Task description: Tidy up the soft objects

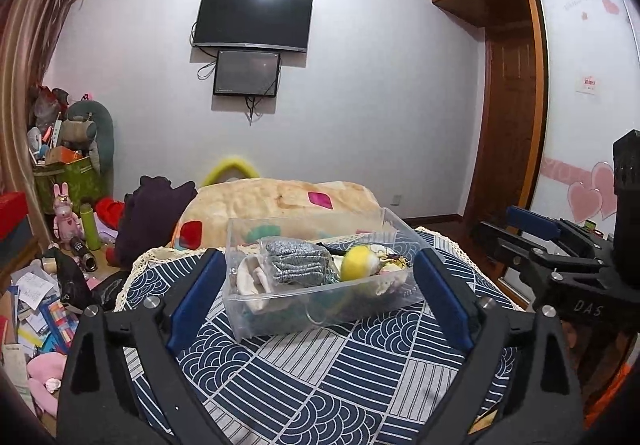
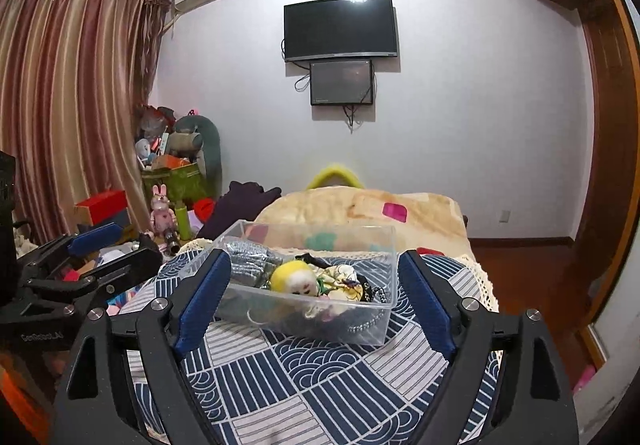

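Observation:
A clear plastic box [image 1: 280, 321] [image 2: 372, 245] stands on a round table with a blue and white patterned cloth [image 1: 320, 377] [image 2: 320, 377]. Inside lie grey knitted gloves [image 1: 298, 260] [image 2: 248, 259], a cream cloth [image 1: 252, 277], and a yellow-headed doll [image 1: 360, 263] [image 2: 294, 279] on a floral fabric piece [image 2: 340, 279]. My left gripper [image 1: 318, 287] is open and empty, just in front of the box. My right gripper [image 2: 316, 291] is open and empty, its fingers either side of the box's near end. Each gripper also shows in the other view, at right [image 1: 532, 229] and at left [image 2: 96, 241].
A beige blanket with coloured patches [image 1: 280, 201] [image 2: 360, 207] lies behind the table. A dark purple plush [image 1: 156, 213] sits left of it. Cluttered floor with papers, toys and a green bin [image 1: 72, 185] lies at left. A wardrobe [image 1: 508, 125] stands at right.

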Demonstrator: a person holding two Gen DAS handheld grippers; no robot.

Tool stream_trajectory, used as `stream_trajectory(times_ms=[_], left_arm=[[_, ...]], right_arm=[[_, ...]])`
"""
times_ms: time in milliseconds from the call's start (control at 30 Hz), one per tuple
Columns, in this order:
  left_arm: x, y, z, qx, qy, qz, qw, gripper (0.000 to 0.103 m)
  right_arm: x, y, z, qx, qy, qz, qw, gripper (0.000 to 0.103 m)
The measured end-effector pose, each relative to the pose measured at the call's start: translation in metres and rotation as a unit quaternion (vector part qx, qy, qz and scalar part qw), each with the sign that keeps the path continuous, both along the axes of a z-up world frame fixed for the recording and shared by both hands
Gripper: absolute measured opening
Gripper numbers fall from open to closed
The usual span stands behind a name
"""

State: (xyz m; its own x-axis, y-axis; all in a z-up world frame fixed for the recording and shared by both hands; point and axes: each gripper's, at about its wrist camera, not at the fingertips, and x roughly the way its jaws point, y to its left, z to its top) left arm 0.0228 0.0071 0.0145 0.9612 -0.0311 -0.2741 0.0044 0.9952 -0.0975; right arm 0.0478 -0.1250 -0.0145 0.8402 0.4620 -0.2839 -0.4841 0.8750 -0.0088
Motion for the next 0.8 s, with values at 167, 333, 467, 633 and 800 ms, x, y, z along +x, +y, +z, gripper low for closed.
stream_trajectory(times_ms=[167, 333, 467, 633, 800], left_arm=[[-0.0023, -0.0009, 0.0006, 0.000, -0.003, -0.001, 1.0000, 0.097], [-0.0041, -0.0020, 0.0012, 0.001, -0.005, -0.002, 1.0000, 0.097], [-0.0045, -0.0022, 0.0012, 0.001, -0.005, -0.003, 1.0000, 0.098], [-0.0045, -0.0022, 0.0012, 0.001, -0.006, -0.003, 1.0000, 0.098], [-0.0047, -0.0025, 0.0010, 0.001, -0.005, -0.003, 1.0000, 0.098]], right_arm=[[-0.0016, -0.0017, -0.0011, 0.002, 0.002, 0.001, 1.000, 0.084], [-0.0047, -0.0012, -0.0016, 0.002, 0.001, 0.002, 1.000, 0.084], [-0.0054, -0.0012, -0.0013, 0.003, 0.001, 0.002, 1.000, 0.084], [-0.0044, -0.0016, -0.0018, 0.003, 0.001, 0.002, 1.000, 0.084], [-0.0053, -0.0013, -0.0019, 0.003, 0.002, 0.002, 1.000, 0.084]])
